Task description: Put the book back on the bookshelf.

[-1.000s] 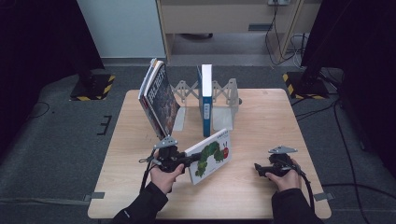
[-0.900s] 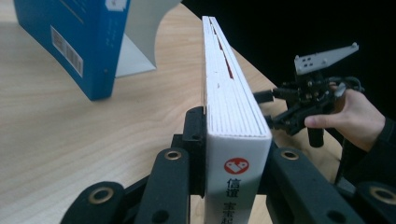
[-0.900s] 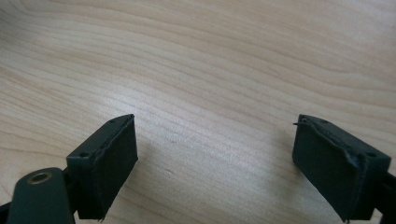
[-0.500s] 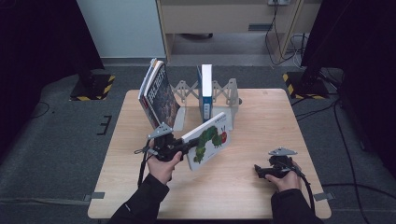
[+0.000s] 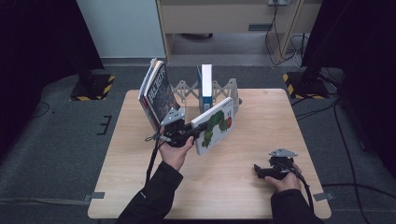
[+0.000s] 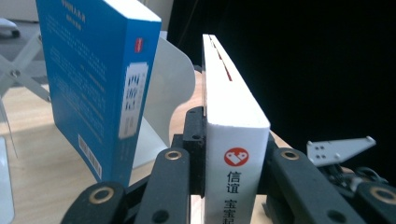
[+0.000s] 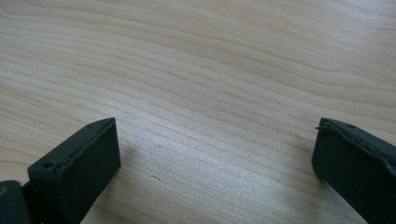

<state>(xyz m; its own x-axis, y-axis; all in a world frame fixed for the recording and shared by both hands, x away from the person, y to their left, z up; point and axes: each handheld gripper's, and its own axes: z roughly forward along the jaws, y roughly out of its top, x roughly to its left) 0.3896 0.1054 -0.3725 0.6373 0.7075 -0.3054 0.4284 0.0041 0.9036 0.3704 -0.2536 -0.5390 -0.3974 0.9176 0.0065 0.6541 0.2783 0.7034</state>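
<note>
- The caterpillar picture book [image 5: 215, 126] has come up off the bench [image 5: 261, 196] over the last second. It is now carried tilted in the air, in front of the folding book rack [image 5: 187, 88].
- The left gripper [image 5: 190, 132] has its fingers [image 6: 184, 163] clamped on the book's spine end, one on each cover, as the left gripper view shows.
- The right gripper [image 5: 261, 171] rests low over the near right of the bench. Its jaws have just been opening and now stand wide with nothing between them.
- Judgement: the lift is done; what remains is standing the book in the rack.
- A blue book [image 5: 206, 86] stands upright in the rack, and in the left gripper view it is just beside the carried book. A white divider [image 6: 173, 88] lies between them.
- Leaning books [image 5: 156, 93] occupy the left end of the rack, near the left hand [image 5: 175, 154].
- Open room lies on the right of the blue book; the near and right parts of the bench are bare.
- Risk: the carried book's upper corner could strike the blue book or the divider.
</note>
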